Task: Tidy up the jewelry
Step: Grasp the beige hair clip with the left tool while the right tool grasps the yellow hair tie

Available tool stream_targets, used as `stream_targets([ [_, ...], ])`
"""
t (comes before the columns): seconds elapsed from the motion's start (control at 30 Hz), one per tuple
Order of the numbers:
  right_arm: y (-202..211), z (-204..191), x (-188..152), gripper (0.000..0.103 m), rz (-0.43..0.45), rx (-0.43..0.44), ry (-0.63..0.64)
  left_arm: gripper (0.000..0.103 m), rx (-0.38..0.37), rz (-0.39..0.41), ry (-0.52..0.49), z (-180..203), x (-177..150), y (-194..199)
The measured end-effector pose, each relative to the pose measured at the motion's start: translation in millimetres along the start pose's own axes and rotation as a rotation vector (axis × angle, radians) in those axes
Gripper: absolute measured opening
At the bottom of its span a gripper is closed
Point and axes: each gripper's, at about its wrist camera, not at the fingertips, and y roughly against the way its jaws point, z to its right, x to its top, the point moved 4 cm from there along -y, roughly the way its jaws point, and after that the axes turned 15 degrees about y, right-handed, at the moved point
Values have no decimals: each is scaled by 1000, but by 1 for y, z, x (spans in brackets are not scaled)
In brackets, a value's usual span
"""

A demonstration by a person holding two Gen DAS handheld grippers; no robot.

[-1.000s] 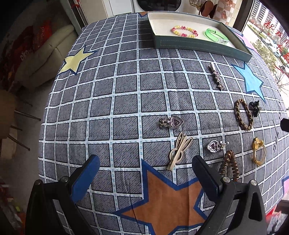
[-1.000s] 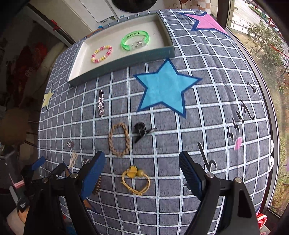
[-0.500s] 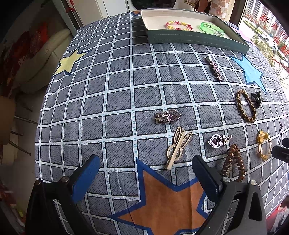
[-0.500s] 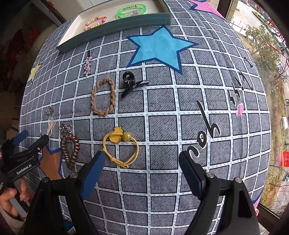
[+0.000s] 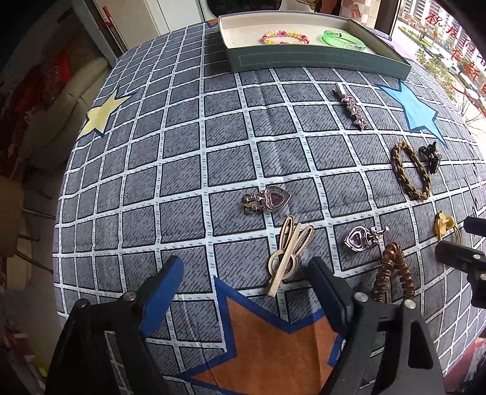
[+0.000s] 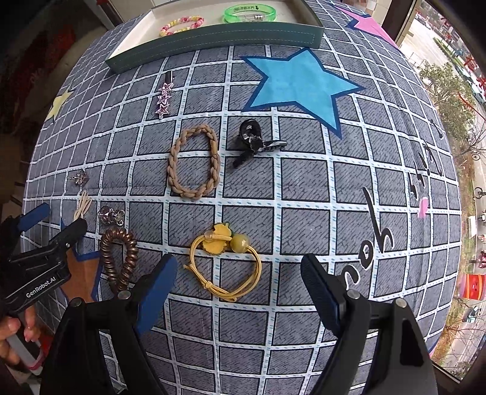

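Hovering over the checked tablecloth (image 6: 303, 194), right gripper (image 6: 240, 282) points down with jaws wide and nothing between the pads; the yellow hair tie (image 6: 224, 264) lies flat just ahead, between the blue fingertips (image 6: 158, 282), not touched. Left gripper (image 5: 246, 285) has jaws wide too, just been closing a little, pads gripping nothing; the beige hair clip (image 5: 288, 252) lies in the gap near the right pad, tail end on the edge of the orange star (image 5: 267, 343).

Loose pieces on the cloth: two heart brooches (image 5: 267, 199) (image 5: 361, 240), brown spiral tie (image 6: 120, 258) close to the left gripper's outer finger, braided tan band (image 6: 194, 164), black claw clip (image 6: 255, 142) just beside the band, star barrette (image 6: 164, 98) near the tray.

Green tray (image 6: 212, 36) sits at the far edge of the table, holding a beaded bracelet (image 6: 182, 24) and a green bangle (image 6: 249, 13), with bare floor left inside on its left part. Open cloth lies right of the yellow tie, and across the left half in the left wrist view. Table edge drops off near the window on the right.
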Motion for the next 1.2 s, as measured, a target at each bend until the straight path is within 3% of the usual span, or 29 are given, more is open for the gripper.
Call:
stream_targets([
  [0.07, -6, -6, 1, 78, -11, -5, 11, 89, -8, -1, 7, 1, 1, -1],
  [0.13, -9, -10, 1, 78, -7, -35, 31, 87, -16, -3, 5, 3, 0, -1],
  [0.2, -11, -14, -1, 77, -4, -58, 52, 77, -36, -2, -1, 7, -1, 1],
  [0.3, -11, -19, -2, 67, 5, -82, 70, 66, -47, 3, -24, 13, -3, 2],
  [0.33, -11, -19, -2, 61, 7, -84, 70, 63, -58, 1, -26, 16, -4, 3],
  [0.4, -11, -25, -1, 50, 10, -85, 68, 46, -89, -8, -31, 19, -6, 3],
  [0.5, -8, -25, 0, 31, 12, -85, 65, 31, -108, -10, -50, 23, -9, 4],
  [0.57, -6, -24, 3, 15, 13, -83, 61, 31, -109, -12, -57, 25, -10, 4],
  [0.63, -4, -21, 4, 7, 13, -69, 45, 31, -132, -23, -36, 24, -9, 5],
  [0.93, 17, 16, 4, 6, 73, 104, -97, 31, -217, -40, 60, 2, 4, 23],
  [1.13, 33, 28, 24, 6, 106, 156, -132, 31, -238, -26, 77, -3, 14, 37],
  [1.2, 31, 27, 13, 6, 112, 164, -131, 31, -237, -15, 71, 1, 18, 38],
])
